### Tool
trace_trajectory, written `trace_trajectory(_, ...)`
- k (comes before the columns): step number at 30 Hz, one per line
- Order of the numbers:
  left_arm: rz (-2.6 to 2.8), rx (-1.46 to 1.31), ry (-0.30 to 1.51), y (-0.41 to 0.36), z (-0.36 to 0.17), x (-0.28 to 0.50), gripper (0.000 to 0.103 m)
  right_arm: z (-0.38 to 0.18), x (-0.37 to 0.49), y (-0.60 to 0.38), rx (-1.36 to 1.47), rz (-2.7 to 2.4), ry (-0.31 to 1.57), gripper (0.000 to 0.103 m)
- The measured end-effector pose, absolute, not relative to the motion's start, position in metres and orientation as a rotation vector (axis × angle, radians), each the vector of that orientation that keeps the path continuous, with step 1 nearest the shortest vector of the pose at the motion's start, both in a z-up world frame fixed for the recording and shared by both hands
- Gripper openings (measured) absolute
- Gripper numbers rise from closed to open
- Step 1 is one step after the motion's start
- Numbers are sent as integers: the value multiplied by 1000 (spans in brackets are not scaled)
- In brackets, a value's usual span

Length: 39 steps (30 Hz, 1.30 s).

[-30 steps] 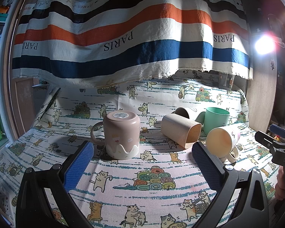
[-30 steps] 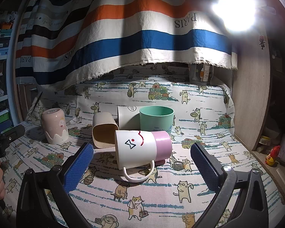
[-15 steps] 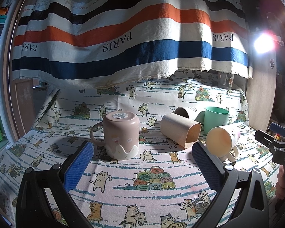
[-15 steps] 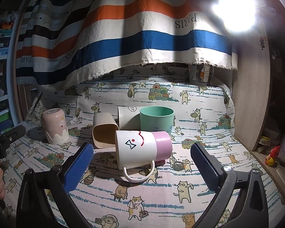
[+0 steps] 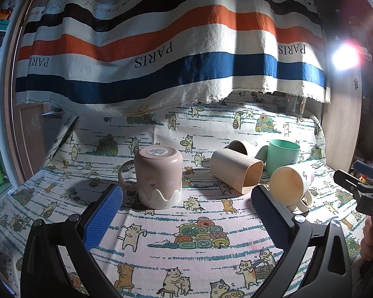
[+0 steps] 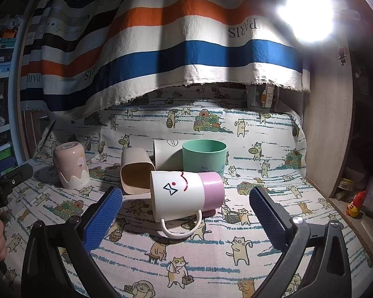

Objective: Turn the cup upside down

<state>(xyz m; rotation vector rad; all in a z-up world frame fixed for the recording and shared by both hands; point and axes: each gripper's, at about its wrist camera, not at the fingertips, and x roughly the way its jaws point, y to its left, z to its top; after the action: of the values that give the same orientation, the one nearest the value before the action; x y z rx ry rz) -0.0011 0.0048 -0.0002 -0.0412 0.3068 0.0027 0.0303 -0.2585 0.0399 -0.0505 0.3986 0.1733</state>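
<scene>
The left gripper [image 5: 186, 206] hangs low over the near left, jaws wide apart, gripping nothing. The right gripper [image 6: 186, 206] hangs likewise at near right.

Ahead of the right gripper [image 6: 186, 213]: white-and-pink mug [image 6: 186, 195], mint-green cup [image 6: 204, 155]; cat-print cloth [image 6: 248, 255] beneath.

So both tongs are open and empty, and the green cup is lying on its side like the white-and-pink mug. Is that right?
Not quite. The green cup stands upright, mouth up, as the right wrist view shows. The rest holds: the left tongs and right tongs are open and empty, and the white-and-pink mug lies on its side.
</scene>
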Motion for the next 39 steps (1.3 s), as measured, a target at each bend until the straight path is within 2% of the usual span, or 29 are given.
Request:
trace_trajectory(32,66,-15,293,2,2,-7,103,45,21,-255,-76,162,358,103)
trace_trajectory(39,-4,34,276,-12,46,-1,103,84,35,-264,-43,203,378,103)
